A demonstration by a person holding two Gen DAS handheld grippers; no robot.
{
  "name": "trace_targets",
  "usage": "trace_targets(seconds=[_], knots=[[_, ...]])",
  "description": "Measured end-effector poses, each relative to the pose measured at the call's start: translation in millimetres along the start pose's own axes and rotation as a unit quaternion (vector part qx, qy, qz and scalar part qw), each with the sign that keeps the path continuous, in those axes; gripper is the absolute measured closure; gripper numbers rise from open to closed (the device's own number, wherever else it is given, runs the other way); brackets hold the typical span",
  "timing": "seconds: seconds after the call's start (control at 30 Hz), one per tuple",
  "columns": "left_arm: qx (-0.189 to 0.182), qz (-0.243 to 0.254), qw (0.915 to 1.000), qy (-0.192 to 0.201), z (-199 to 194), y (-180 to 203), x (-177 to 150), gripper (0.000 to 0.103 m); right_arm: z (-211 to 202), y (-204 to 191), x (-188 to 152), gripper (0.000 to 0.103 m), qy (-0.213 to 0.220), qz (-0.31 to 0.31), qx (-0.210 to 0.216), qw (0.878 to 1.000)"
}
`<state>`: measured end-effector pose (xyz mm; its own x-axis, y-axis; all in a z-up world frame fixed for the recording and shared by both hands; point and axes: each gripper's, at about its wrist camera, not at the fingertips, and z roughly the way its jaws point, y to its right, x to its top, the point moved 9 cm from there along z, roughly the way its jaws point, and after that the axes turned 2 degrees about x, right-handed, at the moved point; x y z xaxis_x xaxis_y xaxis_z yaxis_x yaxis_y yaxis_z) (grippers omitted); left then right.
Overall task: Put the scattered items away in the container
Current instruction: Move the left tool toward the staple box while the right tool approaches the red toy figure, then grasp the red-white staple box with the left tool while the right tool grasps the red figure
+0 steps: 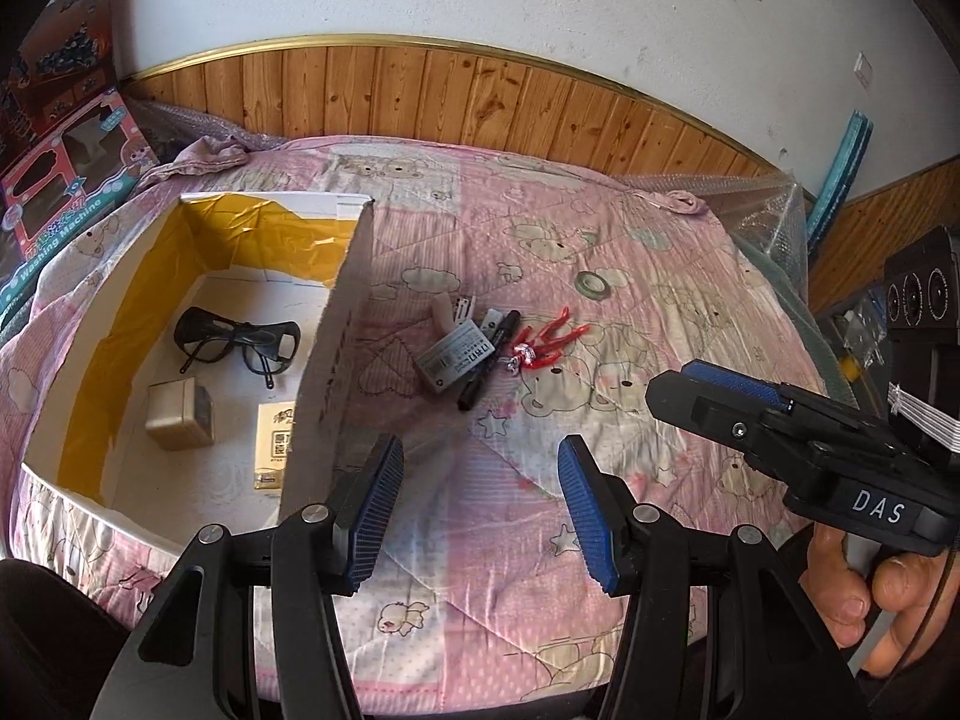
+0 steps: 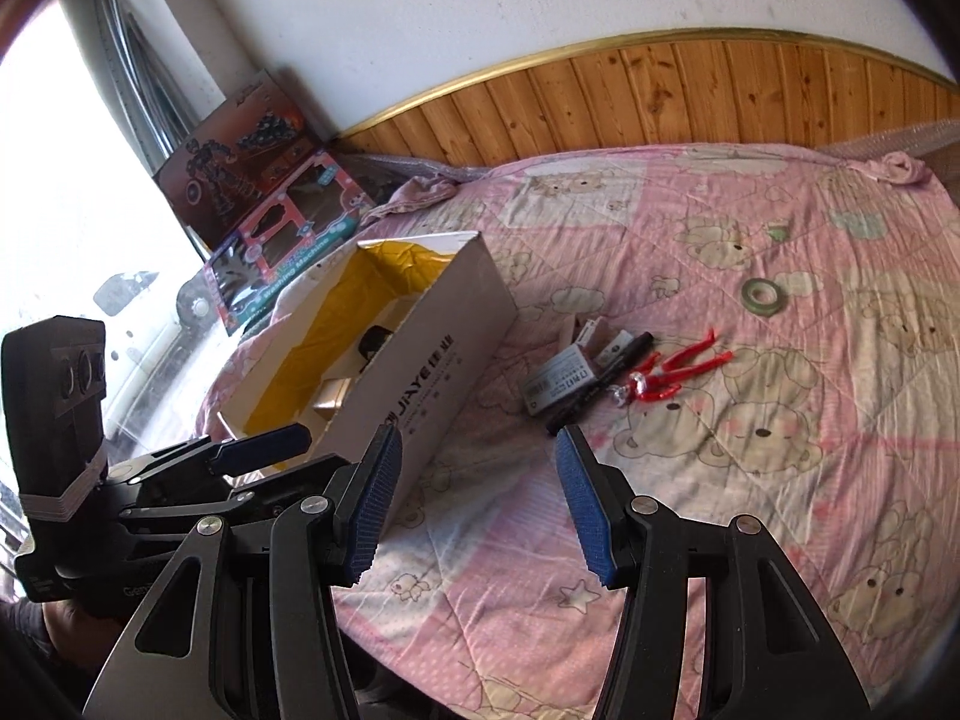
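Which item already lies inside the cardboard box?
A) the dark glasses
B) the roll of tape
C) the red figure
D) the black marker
A: the dark glasses lie on the floor of the cardboard box, while the roll of tape, black marker and red figure lie out on the quilt.

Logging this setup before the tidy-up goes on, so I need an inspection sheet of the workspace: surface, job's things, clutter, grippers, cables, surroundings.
Surface: pink bear-print quilt, wrinkled.
Job's things: cardboard box open, holding glasses, tan block, tissue pack. Still on the quilt: grey packet, black marker, red figure, tape roll.
Clutter: toy boxes beside the quilt.
Grippers: left gripper open, empty; right gripper open, empty.
Cables: white ribbon cable on the right gripper.
Surroundings: wood-panelled wall; window.
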<state>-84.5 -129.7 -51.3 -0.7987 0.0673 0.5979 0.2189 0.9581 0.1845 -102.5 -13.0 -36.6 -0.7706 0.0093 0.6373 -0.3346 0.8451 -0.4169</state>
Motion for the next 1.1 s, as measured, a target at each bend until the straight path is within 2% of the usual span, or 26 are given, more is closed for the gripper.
trace_targets(seconds=[0.2,0.4,0.6,0.8,1.03,1.1], knots=[[-0.007,0.011,0.9998,-0.018,34.8,18.0,6.1,0.048,11.8,44.5,-6.6,0.047,-0.016,0.041,-0.031,0.999],[-0.007,0.011,0.9992,-0.039,79.9,18.7,18.3,0.048,33.2,76.9,2.1,0.051,-0.027,0.081,-0.035,0.996],[0.003,-0.006,0.9978,-0.066,127.3,7.2,24.0,0.048,72.5,103.8,12.6,0.051,-0.047,0.125,-0.037,0.990],[0.008,-0.030,0.9955,-0.089,167.7,-7.1,24.4,0.048,119.5,138.0,13.6,0.050,-0.080,0.182,-0.047,0.979],[0.013,-0.053,0.9927,-0.108,205.9,-19.1,22.5,0.048,161.8,166.0,19.0,0.050,-0.104,0.185,-0.091,0.973],[0.019,-0.057,0.9930,-0.102,212.7,-22.7,25.1,0.046,172.8,172.7,18.3,0.050,-0.110,0.189,-0.099,0.971]])
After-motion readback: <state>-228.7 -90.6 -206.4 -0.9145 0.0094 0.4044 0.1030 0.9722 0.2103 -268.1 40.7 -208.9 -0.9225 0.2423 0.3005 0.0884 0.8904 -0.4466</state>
